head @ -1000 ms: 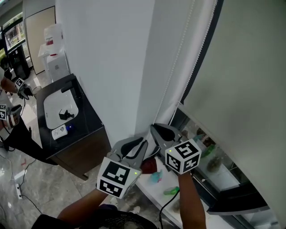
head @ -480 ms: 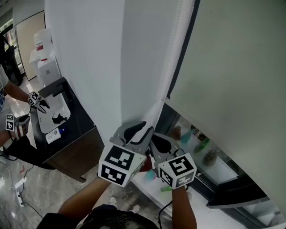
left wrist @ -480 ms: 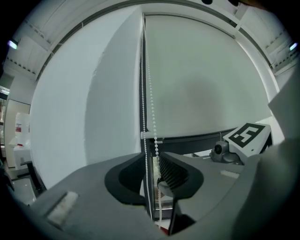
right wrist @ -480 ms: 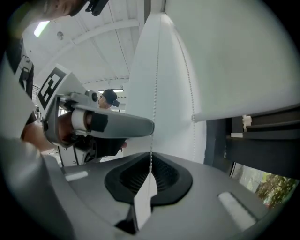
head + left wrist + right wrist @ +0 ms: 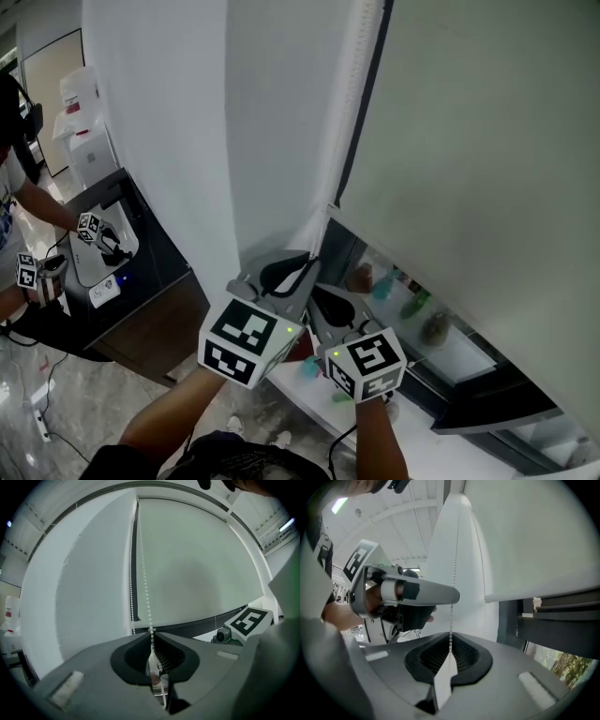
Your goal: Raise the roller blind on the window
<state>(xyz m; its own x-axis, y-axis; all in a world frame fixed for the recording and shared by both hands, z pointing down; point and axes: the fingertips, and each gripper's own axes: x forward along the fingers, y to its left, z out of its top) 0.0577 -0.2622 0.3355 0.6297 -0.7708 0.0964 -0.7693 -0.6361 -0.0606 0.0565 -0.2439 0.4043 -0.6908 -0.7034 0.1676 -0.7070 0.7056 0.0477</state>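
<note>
Roller blind (image 5: pixel 469 141) hangs above and to the right of both pairs of fingers and covers most of the window. Its bottom edge runs just above the fingertips, and below that edge a strip of dark window frame (image 5: pixel 487 412) and glass shows. A bead chain (image 5: pixel 352 103) drops along the blind's left edge, between it and the white wall (image 5: pixel 187 122), straight down into the fingers.

The left gripper (image 5: pixel 307 262) is the upper one. Its jaws are closing. In the left gripper view one strand of the chain passes right between the fingertips, which meet on it. The strand runs on down through the hollow behind the tips. The chain's other strand hangs free just to the left of these fingers.

The right gripper (image 5: pixel 319 292) sits directly beneath, its fingertips just under the left gripper's. In the right gripper view its jaws are clenched on the same strand. That strand comes straight down out of the left gripper's tips above and enters between the pads. The second strand hangs loose to the right of these fingers, near the blind's bottom corner.

Well off to the left of the fingers, and lower, stands a dark counter (image 5: pixel 169 253) with a white basin. Another person (image 5: pixel 33 197) stands beside it.
</note>
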